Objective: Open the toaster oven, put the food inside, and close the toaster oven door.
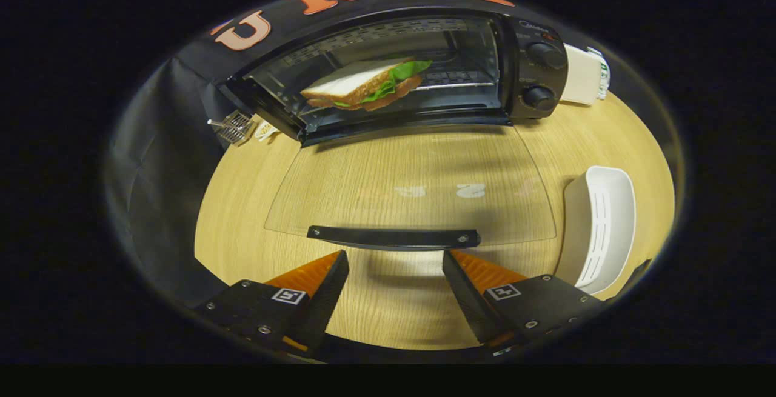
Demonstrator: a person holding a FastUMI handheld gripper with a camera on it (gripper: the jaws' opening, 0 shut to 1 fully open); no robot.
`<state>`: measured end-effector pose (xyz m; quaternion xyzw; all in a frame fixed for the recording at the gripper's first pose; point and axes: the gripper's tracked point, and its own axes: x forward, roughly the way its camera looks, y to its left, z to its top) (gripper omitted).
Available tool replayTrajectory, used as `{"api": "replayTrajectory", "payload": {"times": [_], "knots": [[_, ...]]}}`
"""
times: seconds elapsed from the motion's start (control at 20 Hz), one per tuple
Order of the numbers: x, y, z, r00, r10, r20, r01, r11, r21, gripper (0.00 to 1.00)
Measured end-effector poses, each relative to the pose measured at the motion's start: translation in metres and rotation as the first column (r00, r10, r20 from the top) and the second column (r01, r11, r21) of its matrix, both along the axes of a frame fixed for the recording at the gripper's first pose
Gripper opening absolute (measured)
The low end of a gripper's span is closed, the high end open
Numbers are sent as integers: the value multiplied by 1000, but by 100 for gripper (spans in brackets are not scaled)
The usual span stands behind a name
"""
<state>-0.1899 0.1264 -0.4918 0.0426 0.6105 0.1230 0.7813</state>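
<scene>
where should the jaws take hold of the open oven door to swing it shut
Grip the black handle bar along the free edge of the glass door, near its middle. The door lies folded down flat toward the gripper, whose jaws stand open just short of the bar. Come straight ahead and a little from below, then lift toward the toaster oven, where the sandwich already sits.

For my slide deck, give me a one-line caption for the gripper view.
Hand-held gripper open just short of the lowered glass door's handle, sandwich already inside the toaster oven.
</scene>
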Motion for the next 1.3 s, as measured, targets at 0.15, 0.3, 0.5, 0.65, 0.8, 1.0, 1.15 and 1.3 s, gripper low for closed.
{"api": "replayTrajectory", "payload": {"times": [0.15, 0.3, 0.5, 0.65, 0.8, 1.0, 1.15, 1.3], "knots": [[3, 0, 5, 1000, 17, 24, -17, 1000, -3, 92], [7, 3, 25, 997, 29, 65, -29, 1000, 4, 92], [24, 8, 58, 989, 17, 147, -25, 998, 51, 92], [40, 13, 76, 986, 8, 167, -21, 997, 75, 88], [64, 16, 88, 979, -9, 204, -9, 996, 84, 87], [87, 23, 100, 972, -32, 231, 5, 994, 113, 87], [107, 25, 111, 964, -54, 261, 21, 992, 128, 87], [129, 29, 120, 953, -76, 294, 34, 989, 144, 87]]}}
